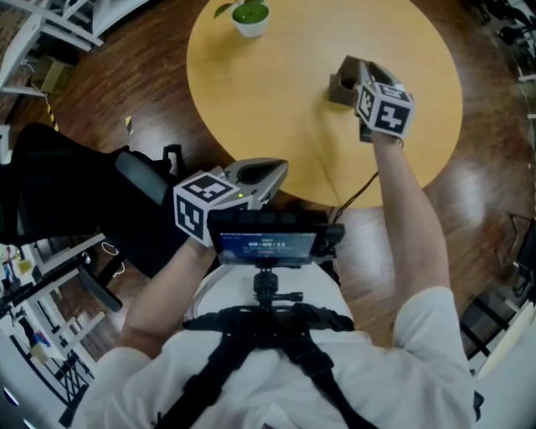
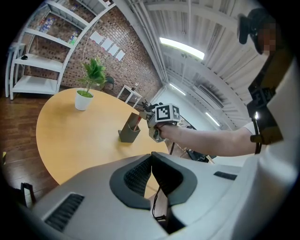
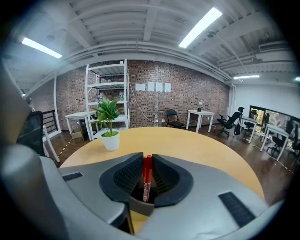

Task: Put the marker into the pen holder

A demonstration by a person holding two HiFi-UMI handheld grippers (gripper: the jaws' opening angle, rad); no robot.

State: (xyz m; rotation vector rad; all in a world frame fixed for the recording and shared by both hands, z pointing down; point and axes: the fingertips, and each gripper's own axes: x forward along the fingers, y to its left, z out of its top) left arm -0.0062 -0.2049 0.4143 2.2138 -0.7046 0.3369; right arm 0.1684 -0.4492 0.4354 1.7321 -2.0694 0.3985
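Marker (image 3: 146,174) first: it is red, it stands upright, and my right gripper (image 3: 147,165) has it pinched between its two dark pads, which press on the barrel from either side. Its lower end sits down inside the mouth of the grey pen holder (image 3: 139,205), whose rim shows just beneath the jaws. From the left gripper view I see the same thing side-on: the pen holder (image 2: 128,133) stands on the round wooden table (image 2: 70,136), the marker (image 2: 136,123) leans out of its top, and the right gripper (image 2: 146,108) is just above it, cube and hand behind.

From the head view the pen holder (image 1: 341,87) is on the table's right part. A white pot with a green plant (image 1: 249,16) stands well apart at the far edge.

My left gripper (image 2: 151,169) has its jaws pressed together on nothing; it hovers at the table's near edge (image 1: 266,173), well apart from the holder.
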